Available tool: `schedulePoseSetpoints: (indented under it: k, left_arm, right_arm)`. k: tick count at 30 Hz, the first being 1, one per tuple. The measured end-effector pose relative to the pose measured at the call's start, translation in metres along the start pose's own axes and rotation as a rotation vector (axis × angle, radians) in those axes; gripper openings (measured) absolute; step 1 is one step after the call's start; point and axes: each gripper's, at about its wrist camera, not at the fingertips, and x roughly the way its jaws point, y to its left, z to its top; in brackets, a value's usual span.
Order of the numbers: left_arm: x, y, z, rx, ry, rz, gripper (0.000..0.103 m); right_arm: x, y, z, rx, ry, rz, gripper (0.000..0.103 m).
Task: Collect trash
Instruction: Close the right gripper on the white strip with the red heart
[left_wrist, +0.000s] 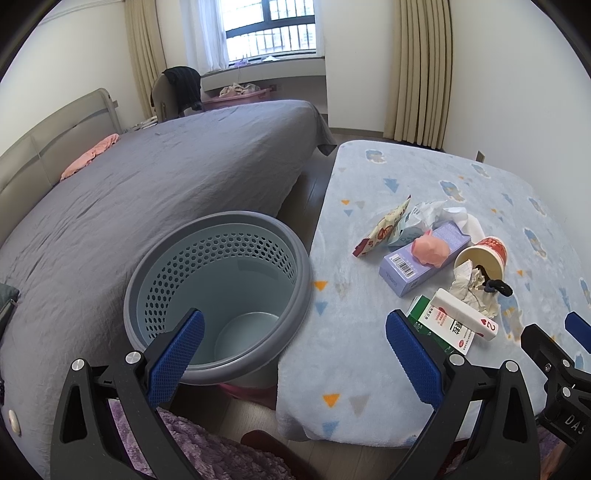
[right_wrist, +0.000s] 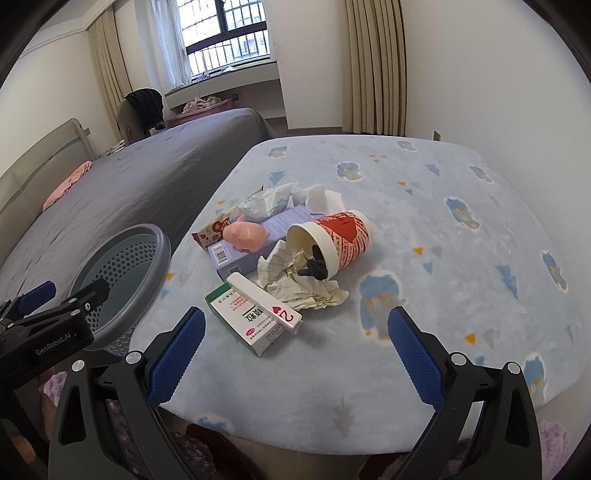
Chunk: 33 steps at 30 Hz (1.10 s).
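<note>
A grey-blue perforated bin (left_wrist: 221, 295) stands empty on the floor between the bed and the table; it also shows in the right wrist view (right_wrist: 122, 280). Trash lies piled on the table's blue blanket (right_wrist: 424, 221): a green-white box (right_wrist: 251, 325) with a white playing-card box (right_wrist: 266, 299) on it, crumpled paper (right_wrist: 295, 280), a tipped red paper cup (right_wrist: 332, 240), a purple box (right_wrist: 255, 243), a pink toy pig (right_wrist: 247, 234), a snack wrapper (left_wrist: 380, 232) and tissue packs (right_wrist: 266, 201). My left gripper (left_wrist: 295, 354) is open above the bin's near edge. My right gripper (right_wrist: 295, 354) is open, just short of the green-white box.
A bed with a grey cover (left_wrist: 147, 192) fills the left side. A pink cloth (left_wrist: 92, 155) lies near its headboard. A purple fluffy rug (left_wrist: 207, 443) lies on the floor below the grippers. Curtains and a window stand at the back.
</note>
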Motion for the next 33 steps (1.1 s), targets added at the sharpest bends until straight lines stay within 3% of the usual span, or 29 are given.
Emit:
schedulePoseSetpoints:
  k: [9,20,25,27,29,33]
  left_arm:
    - [0.020,-0.012,-0.004,0.019,0.032,0.005,0.097]
    - [0.039,-0.010,-0.006,0.001,0.062,0.017,0.097]
    - [0.041,-0.009,-0.007,0.000,0.069,0.019,0.097]
    - [0.043,-0.008,-0.007,-0.005,0.072,0.017,0.097]
    - [0.044,-0.007,-0.007,-0.009,0.075,0.015,0.097]
    - [0.045,-0.006,-0.008,-0.013,0.077,0.015,0.097]
  right_arm:
    - [0.029,-0.016,-0.009,-0.009,0.048,0.035,0.095]
    - [0.074,-0.005,0.004,-0.092,0.115,0.150,0.094]
    - [0.081,0.003,0.009,-0.141,0.111,0.160,0.093]
    - [0.082,0.007,0.011,-0.160,0.103,0.159,0.088]
    - [0.084,0.010,0.012,-0.180,0.111,0.155,0.076]
    - [0.091,0.013,0.010,-0.190,0.132,0.152,0.065]
